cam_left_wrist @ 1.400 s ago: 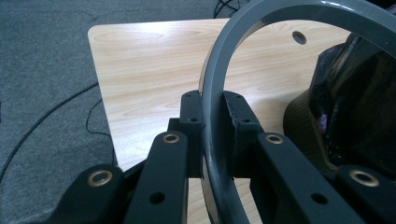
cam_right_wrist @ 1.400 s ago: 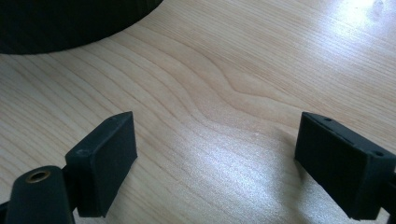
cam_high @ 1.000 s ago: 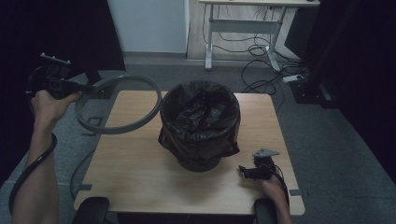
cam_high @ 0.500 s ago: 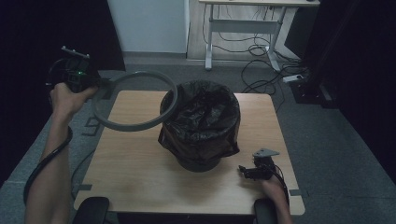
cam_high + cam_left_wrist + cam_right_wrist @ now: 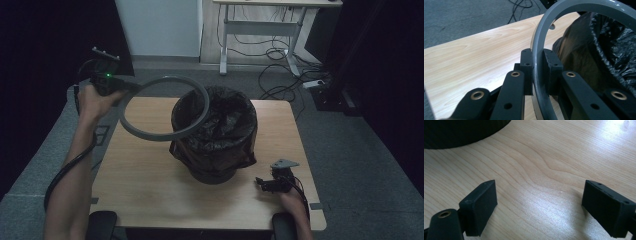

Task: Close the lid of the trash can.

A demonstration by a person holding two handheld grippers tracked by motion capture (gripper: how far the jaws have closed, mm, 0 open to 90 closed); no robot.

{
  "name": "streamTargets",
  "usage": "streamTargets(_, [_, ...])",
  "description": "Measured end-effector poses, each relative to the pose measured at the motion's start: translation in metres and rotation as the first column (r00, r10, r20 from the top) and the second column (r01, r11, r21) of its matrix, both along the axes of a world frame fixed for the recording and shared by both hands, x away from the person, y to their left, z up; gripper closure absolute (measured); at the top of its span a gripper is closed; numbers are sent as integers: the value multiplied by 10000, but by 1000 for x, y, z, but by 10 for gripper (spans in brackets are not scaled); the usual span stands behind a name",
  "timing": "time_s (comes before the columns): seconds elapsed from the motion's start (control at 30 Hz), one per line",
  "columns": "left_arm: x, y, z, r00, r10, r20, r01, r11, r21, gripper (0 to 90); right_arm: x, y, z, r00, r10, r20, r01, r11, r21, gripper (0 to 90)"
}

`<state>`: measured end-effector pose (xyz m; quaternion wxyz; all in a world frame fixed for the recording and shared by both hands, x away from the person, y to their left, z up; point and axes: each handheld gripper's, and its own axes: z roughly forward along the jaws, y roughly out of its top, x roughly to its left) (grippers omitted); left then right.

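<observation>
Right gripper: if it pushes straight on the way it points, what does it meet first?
Probably the base of the bin, the dark shape ahead across bare table. The right gripper has open, empty jaws low over the wood; depth is unclear.

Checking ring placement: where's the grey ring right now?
In the high view the grey ring is up off the table at left-centre, clamped in the left hand-held gripper, its far edge overlapping the left rim of the bag-lined bin.

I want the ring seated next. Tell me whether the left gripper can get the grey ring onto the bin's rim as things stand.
Probably yes. The left gripper is clamped on the grey ring, whose far edge already overlaps the bag-lined bin, with nothing between them. The right gripper rests open on the table, clear of the path.
</observation>
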<state>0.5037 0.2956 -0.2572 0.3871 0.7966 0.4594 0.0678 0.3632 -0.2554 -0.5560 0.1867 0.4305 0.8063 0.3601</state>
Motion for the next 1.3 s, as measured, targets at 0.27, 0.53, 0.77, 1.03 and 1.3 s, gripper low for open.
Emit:
streamTargets(0.27, [7, -28, -2, 9990, -446, 76, 446, 9990, -22, 787, 0, 0, 0, 10000, 6, 3, -6, 10000, 0, 118])
streamTargets(0.53, [11, -53, -4, 9960, -884, 91, 885, 9960, -151, 787, 0, 0, 0, 10000, 0, -2, 0, 10000, 1, 118])
streamTargets(0.77, [15, -76, -6, 9927, -1194, 167, 1196, 9927, -134, 787, 0, 0, 0, 10000, -1, -4, 1, 10000, 2, 118])
streamTargets(1.03, [17, -103, -8, 9874, -1545, 335, 1551, 9878, -141, 787, 0, 0, 0, 10000, -1, 1, 1, 10000, -1, 118])
streamTargets(1.3, [18, -126, -11, 9819, -1800, 584, 1813, 9833, -172, 787, 0, 0, 0, 10000, 6, -4, -6, 10000, 2, 118])
